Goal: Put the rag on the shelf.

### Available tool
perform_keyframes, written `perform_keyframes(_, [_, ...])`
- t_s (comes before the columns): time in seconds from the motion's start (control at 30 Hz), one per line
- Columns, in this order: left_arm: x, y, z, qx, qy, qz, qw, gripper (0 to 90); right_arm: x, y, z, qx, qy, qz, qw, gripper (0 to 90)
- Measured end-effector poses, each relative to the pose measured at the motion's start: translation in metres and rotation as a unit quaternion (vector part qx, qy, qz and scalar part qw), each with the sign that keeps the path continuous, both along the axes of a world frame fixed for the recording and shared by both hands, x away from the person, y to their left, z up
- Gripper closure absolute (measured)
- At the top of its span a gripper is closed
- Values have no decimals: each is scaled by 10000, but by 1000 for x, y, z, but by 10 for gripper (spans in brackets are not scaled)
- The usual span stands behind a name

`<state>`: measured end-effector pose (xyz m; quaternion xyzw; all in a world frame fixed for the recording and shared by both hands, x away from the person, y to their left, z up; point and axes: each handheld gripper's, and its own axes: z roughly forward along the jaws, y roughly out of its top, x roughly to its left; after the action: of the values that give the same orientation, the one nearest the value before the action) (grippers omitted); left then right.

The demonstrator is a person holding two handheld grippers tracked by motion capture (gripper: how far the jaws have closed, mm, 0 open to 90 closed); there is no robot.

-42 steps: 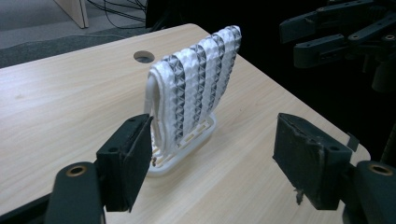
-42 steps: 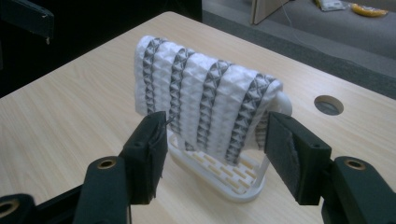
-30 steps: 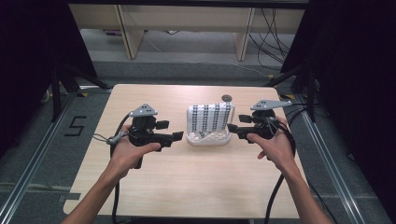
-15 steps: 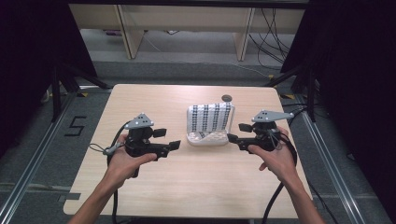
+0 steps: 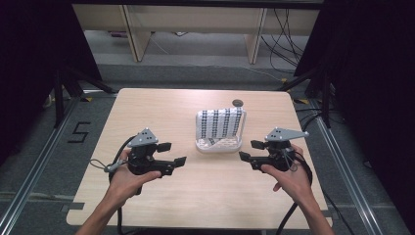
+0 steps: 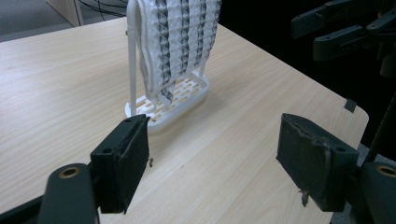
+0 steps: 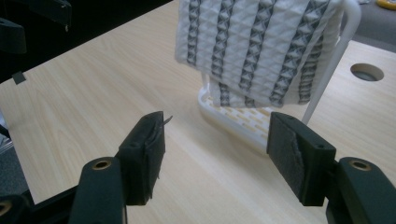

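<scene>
We see a light wooden table (image 5: 161, 112) carrying a small white slotted plastic rack with a wire hoop frame (image 5: 219, 143), standing upright right of the table's centre and nearer the far edge. Over the hoop hangs a white textured cloth with dark grey patterned stripes (image 5: 220, 122); in the left gripper view the cloth (image 6: 180, 42) drapes down both sides of the frame and its lower edge reaches almost to the rack's slotted base (image 6: 184, 95). A round hole (image 5: 238, 103) lies in the table surface just behind the rack.

The left tool (image 5: 172, 154) hovers over the table to the left of the rack, its jaws spread wide with nothing between them; its own view confirms bare table between the two black pads (image 6: 123, 165). The right tool (image 5: 251, 151) is held to the right of the rack, likewise spread and empty, its pads (image 7: 299, 154) pointing toward the rack's base and the hanging cloth (image 7: 257, 42).

We judge the work to be at its outset: the cloth sits fully on its frame, untouched, and neither tool contacts cloth or rack. Both stand near the rack but apart from it. What remains appears to be everything: closing in, gripping the cloth, and lifting it clear of the hoop.
</scene>
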<state>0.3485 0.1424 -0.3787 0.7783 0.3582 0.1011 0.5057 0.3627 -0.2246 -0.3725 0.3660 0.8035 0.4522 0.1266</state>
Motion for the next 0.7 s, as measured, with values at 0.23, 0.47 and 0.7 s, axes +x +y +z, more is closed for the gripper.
perform_keyframes(0.23, [-8,2,-13,8,49,-55,10000,241,-6,-1,-13,-63,2,42,10000,377])
perform_keyframes(0.47, [-15,6,-27,117,-3,-97,9999,230,-18,-1,-31,-84,119,87,9999,336])
perform_keyframes(0.7, [-25,11,-42,278,65,-67,9996,225,-27,-2,-53,-224,220,-24,9995,315])
